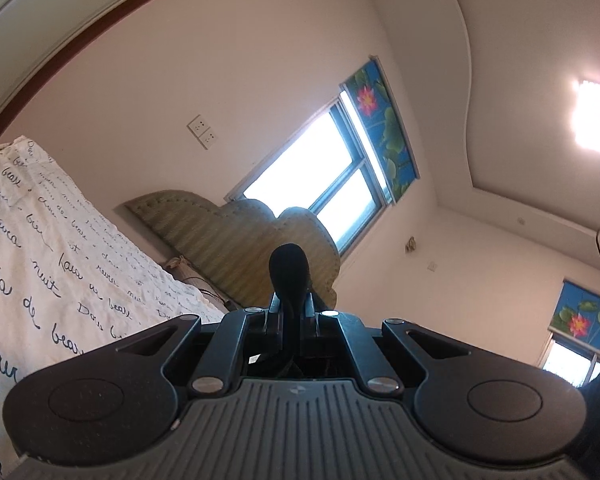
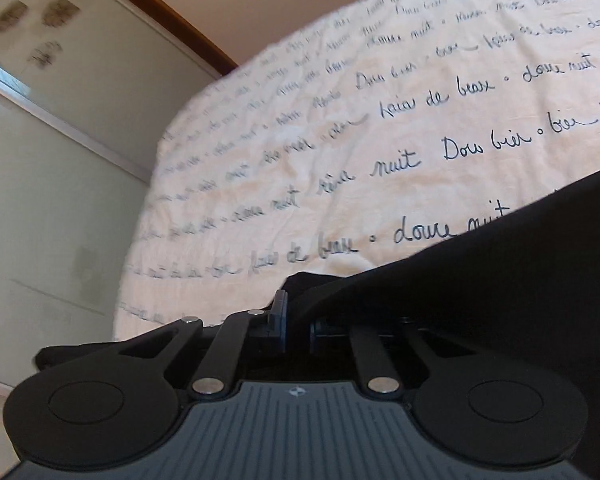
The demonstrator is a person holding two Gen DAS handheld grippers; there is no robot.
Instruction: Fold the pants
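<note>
Both grippers are closed on black cloth. From the left wrist view, the left gripper [image 1: 289,300] points a little upward, toward the wall and the window [image 1: 312,176], and it is rolled to one side, so the room looks tilted. Its jaws are pressed together on a narrow fold of the pants [image 1: 289,276], which stands up between the fingertips as a rounded black loop. Behind it I see a padded headboard [image 1: 236,240], and at the left the bed cover [image 1: 52,264], cream with handwritten words.

From the right wrist view, the right gripper [image 2: 298,324] points down toward the bed cover [image 2: 380,128]. Its jaws are nearly together, and a black edge of the pants [image 2: 500,272] goes into the narrow gap between them. The left finger [image 2: 279,320] is visible, but the right one is mostly covered by the cloth. The pants spread from the gripper to the right lower part of the picture and lie over the cover. More black cloth shows at the left of the gripper body. This view is slightly blurred. A pale wardrobe door [image 2: 60,160] stands beside the bed.
</note>
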